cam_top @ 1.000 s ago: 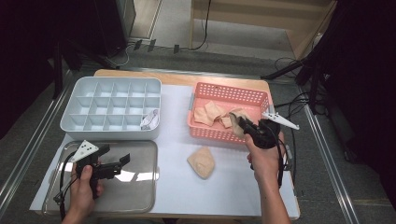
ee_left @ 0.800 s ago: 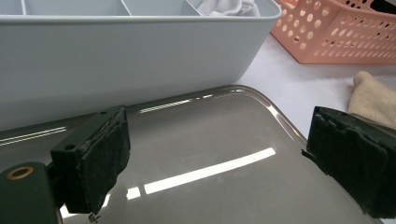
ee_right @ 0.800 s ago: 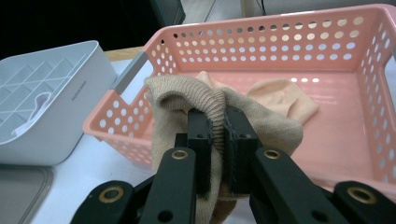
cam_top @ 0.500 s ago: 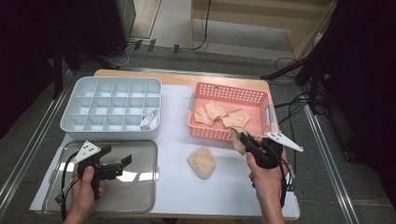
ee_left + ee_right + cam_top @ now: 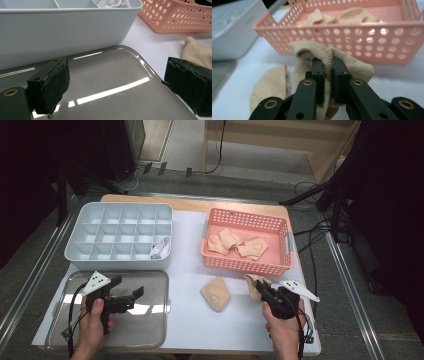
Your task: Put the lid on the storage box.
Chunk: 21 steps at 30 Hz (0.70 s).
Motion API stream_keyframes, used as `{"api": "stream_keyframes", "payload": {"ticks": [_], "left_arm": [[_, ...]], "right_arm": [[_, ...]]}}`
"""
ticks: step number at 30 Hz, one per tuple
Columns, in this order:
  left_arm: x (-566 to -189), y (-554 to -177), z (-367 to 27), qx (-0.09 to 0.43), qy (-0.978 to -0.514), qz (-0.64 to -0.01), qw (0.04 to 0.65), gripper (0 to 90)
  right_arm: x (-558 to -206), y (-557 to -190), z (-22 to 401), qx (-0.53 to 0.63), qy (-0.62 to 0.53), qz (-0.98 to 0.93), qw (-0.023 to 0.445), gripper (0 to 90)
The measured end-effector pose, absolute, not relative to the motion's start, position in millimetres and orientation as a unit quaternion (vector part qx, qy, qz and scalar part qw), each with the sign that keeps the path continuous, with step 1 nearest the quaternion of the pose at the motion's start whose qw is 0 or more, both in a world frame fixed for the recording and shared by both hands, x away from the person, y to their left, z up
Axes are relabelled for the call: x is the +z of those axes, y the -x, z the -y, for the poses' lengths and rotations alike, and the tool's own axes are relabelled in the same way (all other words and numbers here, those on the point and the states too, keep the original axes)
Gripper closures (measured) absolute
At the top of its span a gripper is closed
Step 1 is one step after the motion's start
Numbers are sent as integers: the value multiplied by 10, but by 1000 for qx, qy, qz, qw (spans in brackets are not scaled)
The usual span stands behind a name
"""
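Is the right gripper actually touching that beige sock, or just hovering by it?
Touching. In the right gripper view the right gripper has its jaws pinched on the ribbed cuff of the beige sock.

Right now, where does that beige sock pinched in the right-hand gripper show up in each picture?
High view: the held sock sits low and right of centre, just below the pink basket.
Left gripper view: not in it.
Right gripper view: centre, clamped by the right gripper.
Shared landmark: the pink basket, also in the left gripper view's top right corner.

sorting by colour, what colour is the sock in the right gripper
Beige, with a ribbed cuff. The sock shows best in the right gripper view.
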<state>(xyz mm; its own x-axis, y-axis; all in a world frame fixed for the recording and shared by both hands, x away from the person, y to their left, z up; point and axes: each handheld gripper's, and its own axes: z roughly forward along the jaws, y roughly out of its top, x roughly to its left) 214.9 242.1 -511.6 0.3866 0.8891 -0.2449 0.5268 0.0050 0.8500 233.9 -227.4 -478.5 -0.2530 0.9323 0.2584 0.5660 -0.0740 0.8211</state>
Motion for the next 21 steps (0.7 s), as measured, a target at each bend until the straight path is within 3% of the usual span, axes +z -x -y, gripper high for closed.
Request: {"api": "stream_keyframes", "payload": {"ticks": [10, 13, 16, 21], "left_arm": [[-5040, -2142, -2204, 197, -689, -507, 480, 67], [-4999, -2169, -2120, 196, -690, -501, 483, 67], [-4969, -2226, -2018, 192, -695, -497, 482, 67], [-4908, -2304, -1819, 183, -701, -486, 489, 67]], "right_arm": [[-5042, -2336, 2375, 419, -607, -643, 206, 820], [-5077, -2364, 2412, 429, -609, -642, 184, 690], [-5057, -2401, 2393, 442, -600, -655, 128, 537], [-4898, -2350, 2283, 453, -595, -644, 161, 521]]}}
